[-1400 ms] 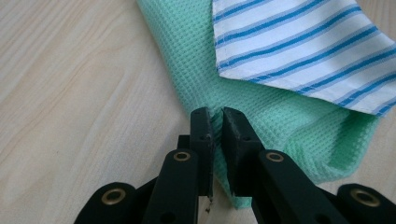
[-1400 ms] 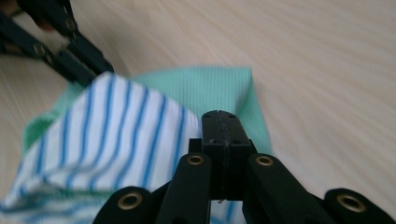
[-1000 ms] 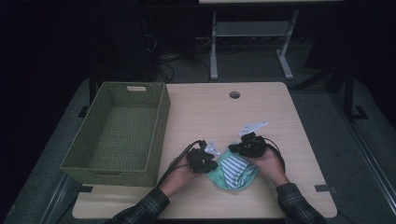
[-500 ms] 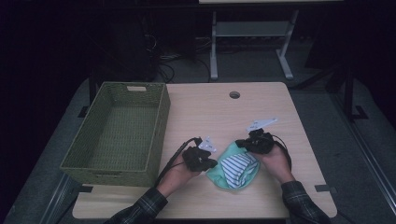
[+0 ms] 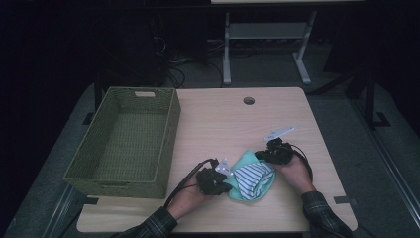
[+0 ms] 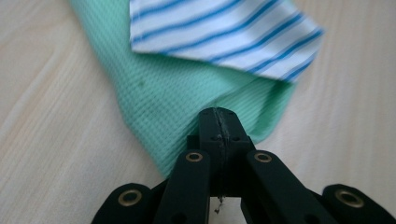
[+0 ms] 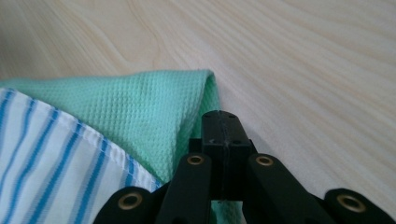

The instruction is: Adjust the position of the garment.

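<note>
The room behind the pale wooden table [image 5: 218, 124] is too dark to read; only a metal stand [image 5: 267, 44] and floor cables show faintly. A woven green basket [image 5: 171, 134] sits at the table's left, nothing visible inside. Near the front edge lies a green cloth [image 5: 247, 161] with a striped cloth [image 5: 252, 176] on top. The left gripper [image 6: 219, 116] and right gripper [image 7: 222, 121] each have jaws closed, pinching the green cloth's edge.

A: Counts?
B: One woven green rectangular basket [image 5: 126, 141], one mint-green waffle cloth [image 5: 246, 161], one blue-and-white striped cloth [image 5: 251, 176].
A: Grippers?
B: Two: left black gripper [image 5: 229, 182], right black gripper [image 5: 258, 155].
</note>
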### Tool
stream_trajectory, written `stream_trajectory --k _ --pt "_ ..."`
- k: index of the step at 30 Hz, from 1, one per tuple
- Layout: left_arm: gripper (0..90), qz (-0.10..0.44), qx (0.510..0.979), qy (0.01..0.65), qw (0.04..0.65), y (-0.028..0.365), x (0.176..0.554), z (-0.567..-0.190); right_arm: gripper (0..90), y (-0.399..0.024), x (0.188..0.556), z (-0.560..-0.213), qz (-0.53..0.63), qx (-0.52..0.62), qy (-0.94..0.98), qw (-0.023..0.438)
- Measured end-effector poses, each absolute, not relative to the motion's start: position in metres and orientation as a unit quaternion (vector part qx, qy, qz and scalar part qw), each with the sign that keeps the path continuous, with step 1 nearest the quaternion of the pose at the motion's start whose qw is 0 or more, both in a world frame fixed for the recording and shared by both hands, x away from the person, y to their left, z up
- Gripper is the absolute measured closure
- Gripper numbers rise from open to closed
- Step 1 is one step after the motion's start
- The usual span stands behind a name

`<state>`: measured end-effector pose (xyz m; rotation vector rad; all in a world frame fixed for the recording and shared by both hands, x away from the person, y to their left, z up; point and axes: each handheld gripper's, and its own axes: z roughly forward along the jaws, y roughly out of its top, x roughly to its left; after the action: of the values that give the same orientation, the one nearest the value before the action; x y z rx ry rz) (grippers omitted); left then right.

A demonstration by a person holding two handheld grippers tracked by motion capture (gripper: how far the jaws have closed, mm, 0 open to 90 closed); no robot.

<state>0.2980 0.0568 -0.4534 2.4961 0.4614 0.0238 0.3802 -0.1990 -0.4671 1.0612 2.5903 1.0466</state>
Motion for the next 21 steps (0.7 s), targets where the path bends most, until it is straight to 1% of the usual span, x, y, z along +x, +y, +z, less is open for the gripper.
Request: stream_trajectory --k 2,7,21 --pt "89.6 0.008 0.936 0.18 0.302 0.058 0.3 -0.454 89.9 -0.2 0.38 -0.467 0.349 0.357 0.864 0.074" --pt "89.6 0.026 0.94 0.182 0.287 0.062 0.307 -0.452 89.8 -0.204 0.378 -0.467 0.347 0.358 0.864 0.074" --pt "89.6 0.053 0.932 0.232 0.275 0.063 0.343 -0.452 89.8 -0.225 0.358 -0.466 0.342 0.363 0.864 0.069"
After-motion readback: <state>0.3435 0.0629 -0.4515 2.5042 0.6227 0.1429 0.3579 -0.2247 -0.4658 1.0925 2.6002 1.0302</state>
